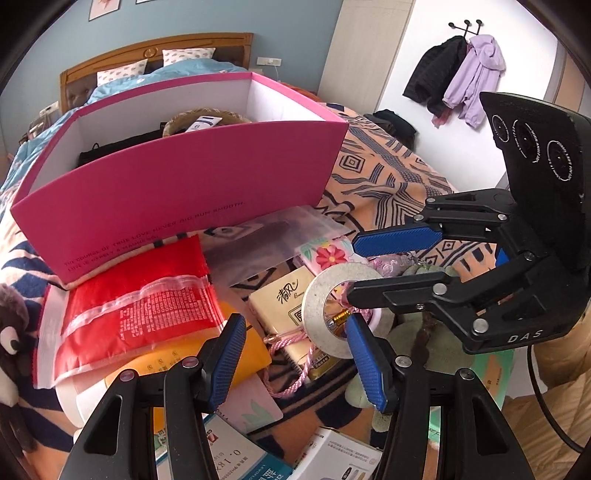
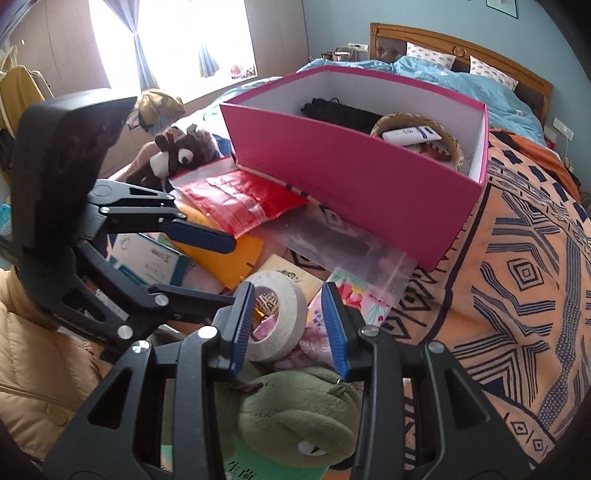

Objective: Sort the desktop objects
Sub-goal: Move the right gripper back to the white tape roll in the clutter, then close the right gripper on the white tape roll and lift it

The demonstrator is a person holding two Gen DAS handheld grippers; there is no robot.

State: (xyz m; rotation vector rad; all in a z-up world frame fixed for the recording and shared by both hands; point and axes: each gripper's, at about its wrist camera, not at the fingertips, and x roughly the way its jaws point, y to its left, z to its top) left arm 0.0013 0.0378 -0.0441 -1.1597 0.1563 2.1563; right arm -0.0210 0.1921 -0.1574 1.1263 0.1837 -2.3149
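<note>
Behind your clutter you can see the wooden headboard [image 1: 155, 46] with two spotted pillows [image 1: 122, 72] and a blue duvet [image 2: 424, 66] at the head of the bed. A black jacket [image 1: 432, 79] and a lilac hoodie [image 1: 476, 77] hang from wall hooks [image 1: 466, 25]. At the bed's far edge, blue curtains [image 2: 138, 55] frame a bright window [image 2: 173, 40].

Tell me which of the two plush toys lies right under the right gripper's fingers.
The green plush toy, lying directly below the right gripper beside the white tape roll. The brown plush toy lies much farther off, beside the pink box's left end.
</note>
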